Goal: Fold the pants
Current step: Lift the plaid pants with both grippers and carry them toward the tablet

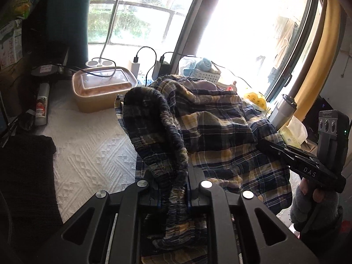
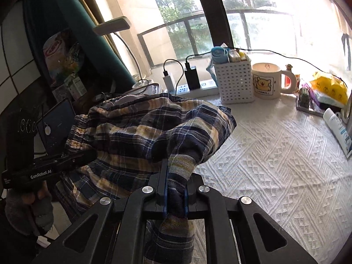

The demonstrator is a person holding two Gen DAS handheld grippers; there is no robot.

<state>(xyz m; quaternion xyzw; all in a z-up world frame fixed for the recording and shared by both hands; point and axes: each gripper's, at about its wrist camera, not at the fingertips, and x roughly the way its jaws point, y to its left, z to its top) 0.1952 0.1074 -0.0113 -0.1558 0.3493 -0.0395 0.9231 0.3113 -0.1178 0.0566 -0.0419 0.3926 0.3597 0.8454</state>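
The pants (image 1: 211, 132) are navy, yellow and white plaid with a gathered elastic waistband. They hang bunched between my two grippers above the white textured tablecloth (image 1: 92, 154). My left gripper (image 1: 173, 189) is shut on the waistband, which loops up in front of the left wrist camera. My right gripper (image 2: 176, 189) is shut on a fold of the pants (image 2: 154, 127). The right gripper also shows at the right of the left wrist view (image 1: 264, 145), and the left one at the left of the right wrist view (image 2: 88, 154).
A lidded food box (image 1: 103, 88), a desk lamp, chargers and cables stand near the window. A white basket (image 2: 235, 83), a bear mug (image 2: 268, 81), a yellow bag (image 2: 330, 88) and a white tube (image 2: 338, 129) line the table's far and right edges.
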